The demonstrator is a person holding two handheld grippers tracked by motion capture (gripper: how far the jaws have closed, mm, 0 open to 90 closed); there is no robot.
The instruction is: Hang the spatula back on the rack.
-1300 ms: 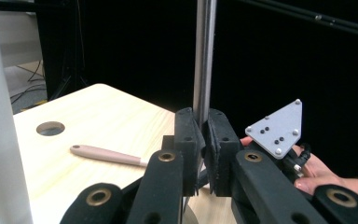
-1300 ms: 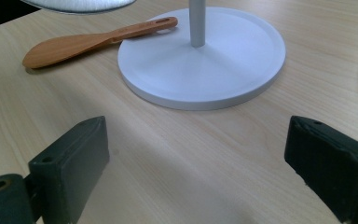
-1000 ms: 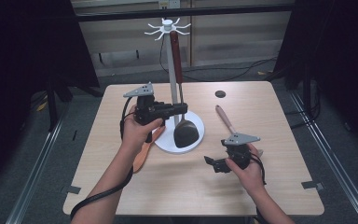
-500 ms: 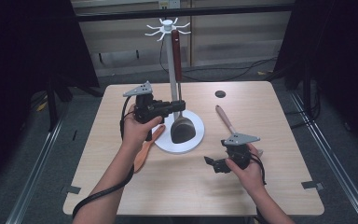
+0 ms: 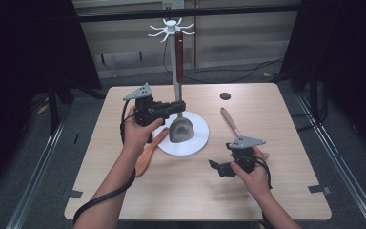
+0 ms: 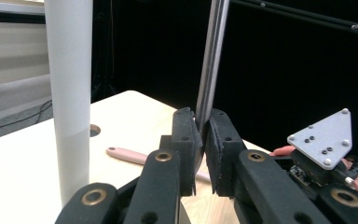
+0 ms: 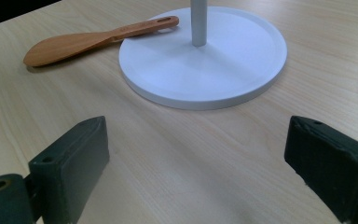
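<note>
Centre frame, my left gripper (image 5: 177, 108) has lifted the dark metal spatula with red handle (image 5: 179, 98) slightly since earlier, its thin shaft pinched between nearly shut jaws; my right gripper (image 5: 215, 166) rests wide open, empty.

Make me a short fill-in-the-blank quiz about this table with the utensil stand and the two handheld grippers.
1. The left gripper is shut on the metal shaft of the ____, which hangs with its red handle up by the stand's hooks.
2. The right gripper rests with its jaws ____, nothing between them.
3. The wooden spoon lies with its handle end on the stand's round ____ base.
4. The pink-handled utensil lies flat on the ____.

Missing words: spatula; open; white; table
</note>
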